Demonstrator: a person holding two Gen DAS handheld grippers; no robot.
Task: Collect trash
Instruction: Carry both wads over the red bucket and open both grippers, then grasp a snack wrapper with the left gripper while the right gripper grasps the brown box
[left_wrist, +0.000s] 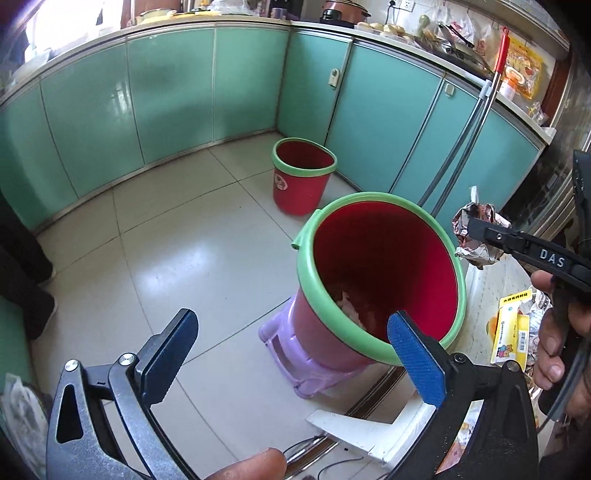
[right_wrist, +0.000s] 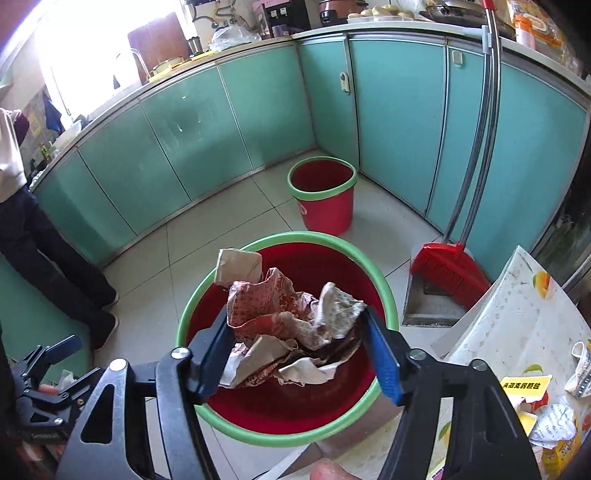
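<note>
A home kitchen: teal cabinets (right_wrist: 207, 122) under a cluttered countertop (left_wrist: 229, 18).

Your left gripper (left_wrist: 288, 354) is a black metal frame with silver screws behind blue ridged pads on the jaws; your right gripper (right_wrist: 295, 354) matches, lettered "DAS" along one finger.
</note>
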